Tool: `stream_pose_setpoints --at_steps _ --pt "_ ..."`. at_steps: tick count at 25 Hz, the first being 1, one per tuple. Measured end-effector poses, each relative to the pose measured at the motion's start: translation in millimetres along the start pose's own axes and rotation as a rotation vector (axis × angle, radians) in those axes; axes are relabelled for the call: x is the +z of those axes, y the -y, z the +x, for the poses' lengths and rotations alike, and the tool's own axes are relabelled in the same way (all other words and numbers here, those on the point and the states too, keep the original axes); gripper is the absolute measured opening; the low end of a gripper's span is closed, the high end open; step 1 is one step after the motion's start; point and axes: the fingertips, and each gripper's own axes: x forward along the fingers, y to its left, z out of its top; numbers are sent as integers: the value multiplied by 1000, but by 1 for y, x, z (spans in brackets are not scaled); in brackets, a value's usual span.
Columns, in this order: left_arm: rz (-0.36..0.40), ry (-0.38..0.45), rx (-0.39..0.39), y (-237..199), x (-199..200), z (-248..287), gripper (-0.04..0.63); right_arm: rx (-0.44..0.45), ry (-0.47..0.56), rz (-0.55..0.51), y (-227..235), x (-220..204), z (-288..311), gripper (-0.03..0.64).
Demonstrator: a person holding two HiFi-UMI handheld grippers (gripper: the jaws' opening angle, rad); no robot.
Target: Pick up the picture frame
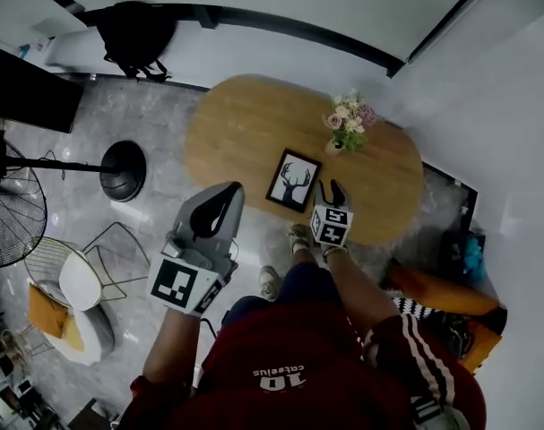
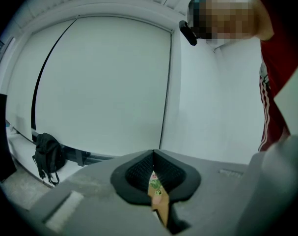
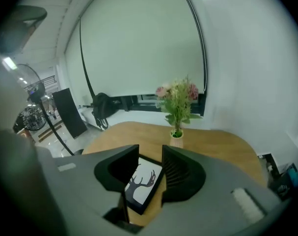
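Note:
The picture frame [image 1: 294, 180], black-edged with a deer-antler print, lies flat on the oval wooden table [image 1: 245, 124]. In the head view my right gripper [image 1: 331, 189] hangs low at the frame's right edge. In the right gripper view it [image 3: 149, 151] is open, and the frame [image 3: 141, 183] shows through the gap, beyond the fingertips and untouched. My left gripper [image 1: 231, 191] is held higher, to the left of the frame and off the table's near edge. Its jaws [image 2: 153, 156] are shut with nothing in them; only a thin slit shows between them.
A vase of pink flowers [image 1: 348, 124] stands on the table behind the frame. A fan stand's round base [image 1: 122, 170] and a wire chair [image 1: 79, 280] are on the floor at left. A black backpack [image 1: 133, 34] rests by the far wall. Orange cushions [image 1: 433, 289] lie at right.

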Motion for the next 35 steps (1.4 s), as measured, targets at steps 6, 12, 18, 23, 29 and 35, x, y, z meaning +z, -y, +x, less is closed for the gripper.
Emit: stream_pose_setpoints --at_steps 6,12,18,23,29,35 --pt "-13 -45 23 -18 -21 12 3 -28 -119 22 18 -46 55 132" --pt "-25 -91 43 -33 -53 20 5 -44 -253 43 27 -99 109 133" --pt "-66 -118 69 -46 -89 15 3 -102 -340 105 40 -146 146 130" --pt "-57 -128 80 -51 -103 10 3 -119 -404 168 43 -161 154 130" --pt "-55 -114 103 -51 -99 -1 3 -139 -471 237 39 -162 159 83" --pt "-44 -97 123 -47 -86 -12 3 -130 -515 347 43 -163 156 74"
